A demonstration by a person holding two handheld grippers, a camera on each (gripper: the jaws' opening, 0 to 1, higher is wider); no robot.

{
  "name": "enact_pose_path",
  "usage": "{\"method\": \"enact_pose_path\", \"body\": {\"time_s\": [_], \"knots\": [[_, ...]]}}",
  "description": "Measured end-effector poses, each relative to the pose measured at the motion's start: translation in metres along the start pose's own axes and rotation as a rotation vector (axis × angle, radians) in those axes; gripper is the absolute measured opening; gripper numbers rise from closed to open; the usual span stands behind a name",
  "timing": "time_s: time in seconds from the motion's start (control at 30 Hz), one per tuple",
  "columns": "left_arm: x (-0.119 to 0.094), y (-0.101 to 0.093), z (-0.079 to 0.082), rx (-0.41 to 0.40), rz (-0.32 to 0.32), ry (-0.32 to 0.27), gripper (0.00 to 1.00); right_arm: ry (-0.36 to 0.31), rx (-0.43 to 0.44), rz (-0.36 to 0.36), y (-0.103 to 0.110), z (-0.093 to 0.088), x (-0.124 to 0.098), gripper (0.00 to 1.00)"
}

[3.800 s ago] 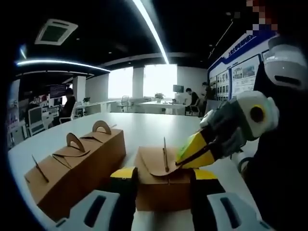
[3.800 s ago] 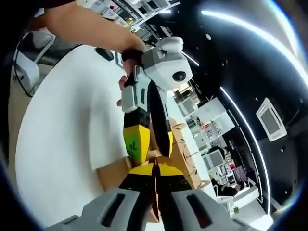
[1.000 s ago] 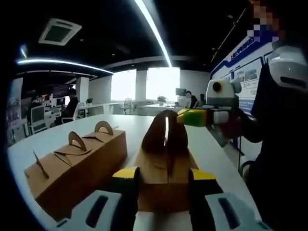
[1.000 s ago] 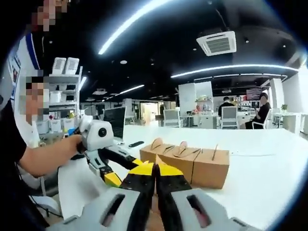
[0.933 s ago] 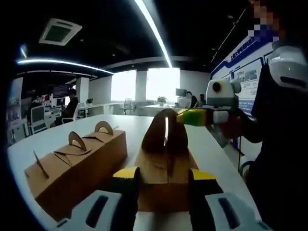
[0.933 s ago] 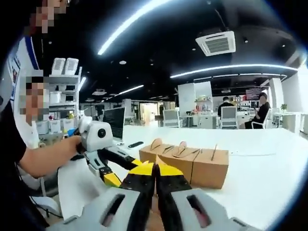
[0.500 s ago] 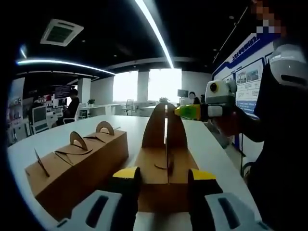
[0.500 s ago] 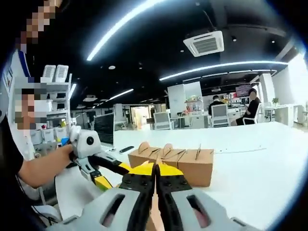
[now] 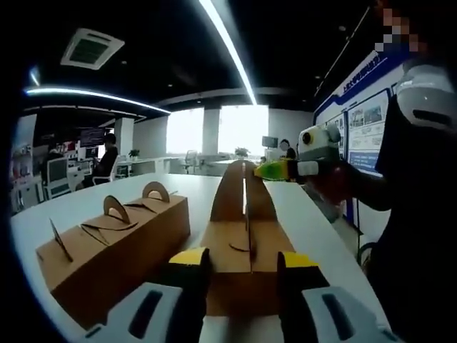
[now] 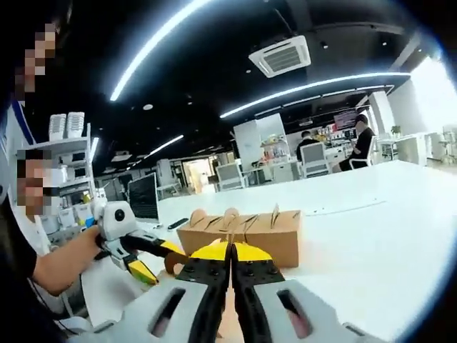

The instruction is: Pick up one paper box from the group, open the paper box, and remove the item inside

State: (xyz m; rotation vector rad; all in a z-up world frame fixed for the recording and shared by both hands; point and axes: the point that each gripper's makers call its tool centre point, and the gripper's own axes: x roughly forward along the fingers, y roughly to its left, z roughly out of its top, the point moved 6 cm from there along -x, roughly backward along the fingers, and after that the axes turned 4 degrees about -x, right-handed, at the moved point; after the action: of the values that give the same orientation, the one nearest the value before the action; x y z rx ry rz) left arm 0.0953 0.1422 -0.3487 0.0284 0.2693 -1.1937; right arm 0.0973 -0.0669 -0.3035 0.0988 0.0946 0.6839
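Paper box (image 9: 243,271) on the white worktop (image 9: 314,236), its flaps raised upright. The left hand-held gripper (image 9: 238,261) has its jaws apart, one on each side of the box. The right hand-held gripper (image 9: 265,170) has its jaws together, pinching the top of a raised flap (image 9: 244,193). Beside the box stands a row of closed boxes (image 9: 114,243).
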Motion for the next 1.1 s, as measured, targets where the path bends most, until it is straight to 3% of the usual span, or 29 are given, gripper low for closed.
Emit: {"method": "enact_pose_path", "body": {"time_s": [0.1,0.33,0.57,0.83,0.97,1.1], "knots": [[0.0,0.0,0.0,0.001,0.002,0.001,0.38,0.019,-0.006,-0.041,-0.007,-0.005,-0.001,0.03],[0.002,-0.001,0.0,0.007,0.01,0.007,0.38,0.025,0.016,-0.055,-0.012,-0.011,-0.006,0.03],[0.002,-0.001,0.0,0.0,0.021,0.016,0.38,0.064,0.064,-0.082,-0.025,-0.032,-0.008,0.03],[0.002,0.001,0.0,-0.004,0.027,0.029,0.38,0.083,0.126,-0.067,-0.031,-0.042,-0.007,0.03],[0.001,0.002,0.0,-0.006,0.028,0.029,0.38,0.086,0.199,-0.052,-0.034,-0.047,-0.006,0.03],[0.001,0.002,0.0,-0.007,0.029,0.027,0.38,0.136,0.244,-0.041,-0.034,-0.06,-0.006,0.03]]}}
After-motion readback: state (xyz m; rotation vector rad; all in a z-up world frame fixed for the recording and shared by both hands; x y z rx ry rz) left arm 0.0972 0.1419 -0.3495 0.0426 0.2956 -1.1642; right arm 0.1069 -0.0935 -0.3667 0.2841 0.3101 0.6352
